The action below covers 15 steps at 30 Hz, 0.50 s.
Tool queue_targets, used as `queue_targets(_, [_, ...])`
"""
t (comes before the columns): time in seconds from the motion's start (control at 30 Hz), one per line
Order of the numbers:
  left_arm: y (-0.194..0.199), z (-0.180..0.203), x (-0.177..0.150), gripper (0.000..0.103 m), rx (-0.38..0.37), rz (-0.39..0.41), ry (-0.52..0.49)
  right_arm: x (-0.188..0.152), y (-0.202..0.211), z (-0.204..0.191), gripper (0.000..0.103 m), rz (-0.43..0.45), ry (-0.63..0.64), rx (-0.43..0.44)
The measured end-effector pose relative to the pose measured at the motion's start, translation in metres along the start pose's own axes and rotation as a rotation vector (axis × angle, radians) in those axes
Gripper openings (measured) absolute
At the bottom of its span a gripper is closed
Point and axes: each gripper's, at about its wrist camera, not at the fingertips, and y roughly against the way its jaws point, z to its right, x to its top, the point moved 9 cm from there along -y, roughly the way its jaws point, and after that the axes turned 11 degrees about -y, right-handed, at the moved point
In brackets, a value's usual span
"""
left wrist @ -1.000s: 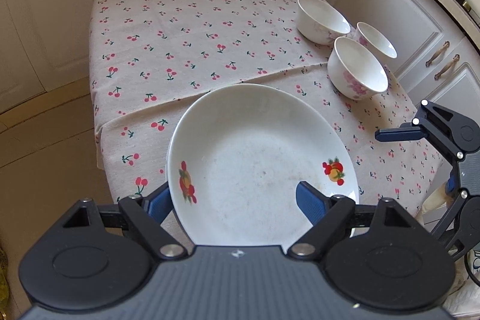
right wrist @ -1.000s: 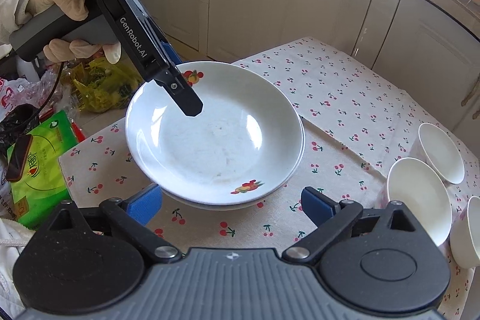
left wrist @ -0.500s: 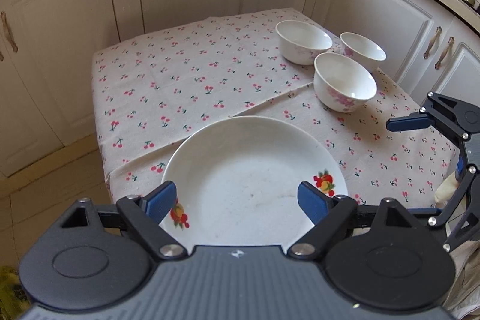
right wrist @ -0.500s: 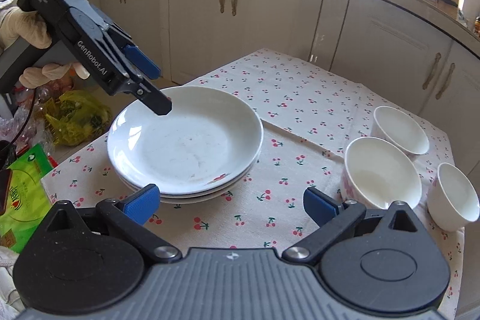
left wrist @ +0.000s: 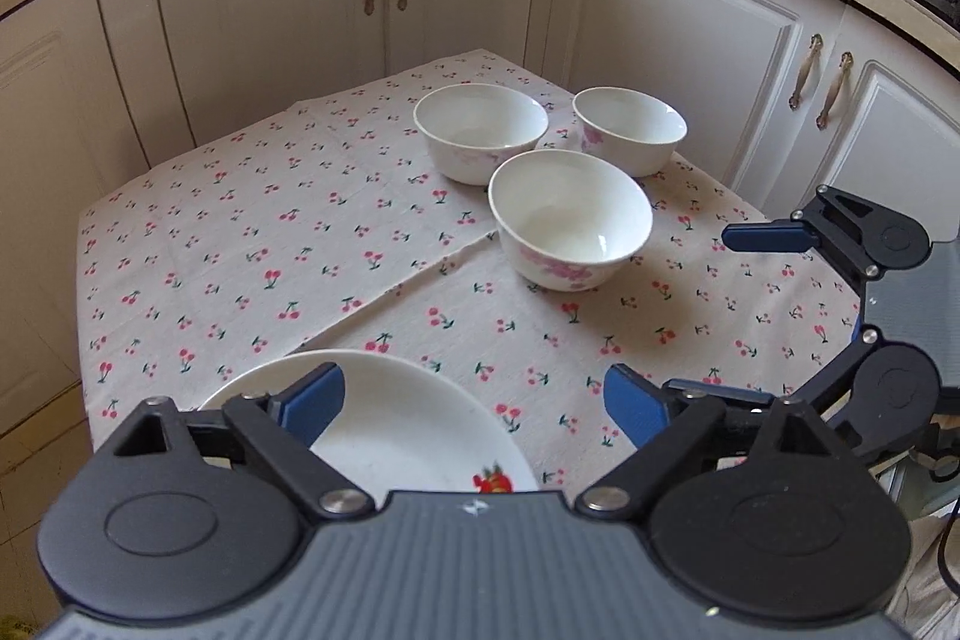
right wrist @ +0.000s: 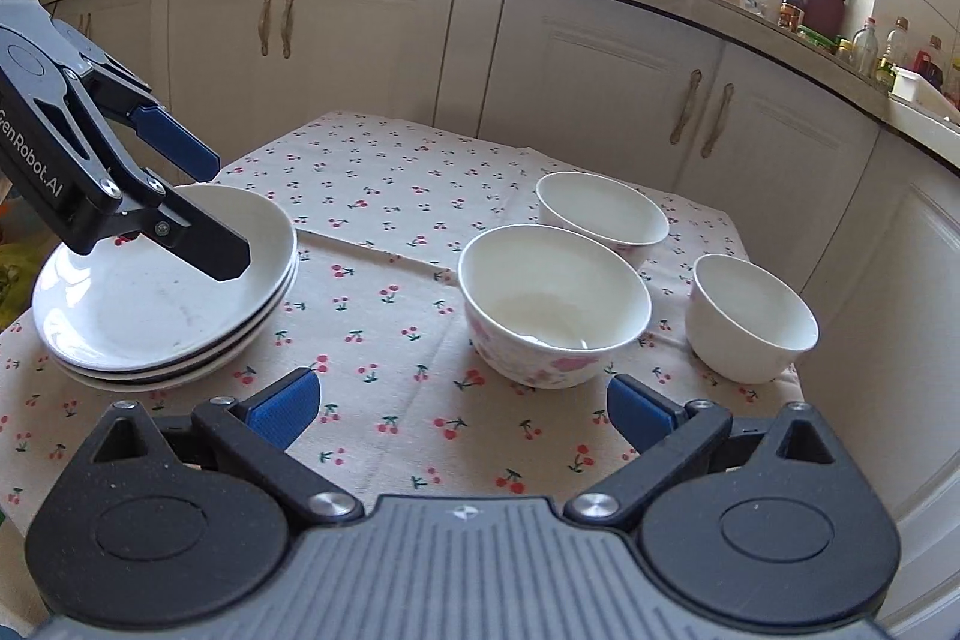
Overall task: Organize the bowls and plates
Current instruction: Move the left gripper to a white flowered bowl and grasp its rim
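Your table (right wrist: 372,172) wears a cherry-print cloth (left wrist: 252,244) and sits in the corner of cream cabinets (right wrist: 600,64). On its near left corner, in the right wrist view, your stack of plates (right wrist: 150,316) lies flat, three white plates nested one in another; the top one shows a fruit motif at its rim in the left wrist view. To the right of the stack, well apart from it, stand your three white bowls, all upright: the nearest bowl (right wrist: 555,301) with pink flowers on its side, the far bowl (right wrist: 600,214) just behind it, and the right bowl (right wrist: 750,319) near the table's right edge. Your left gripper (left wrist: 474,400) hangs over the near part of the top plate, its jaws opening with nothing pinched between the blue pads. Your right gripper (right wrist: 459,409) hovers above bare cloth just in front of the nearest bowl, jaws spread wide and holding nothing.
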Motion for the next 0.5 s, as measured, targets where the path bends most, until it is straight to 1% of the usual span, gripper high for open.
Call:
queue_targets(0.13, [-0.018,0.010,0.018,0.093,0.004,-0.015,-0.027,-0.001,-0.009,0.013,0.103,0.007,-0.001,-0.018])
queue_targets(0.33, [-0.044,0.020,0.048,0.093,-0.005,-0.030,-0.074,0.001,-0.023,0.029,0.103,0.019,-0.038,0.002])
queue_targets(0.5, [-0.070,0.020,0.070,0.093,-0.010,-0.045,-0.110,0.005,-0.038,0.039,0.103,0.013,-0.066,0.028])
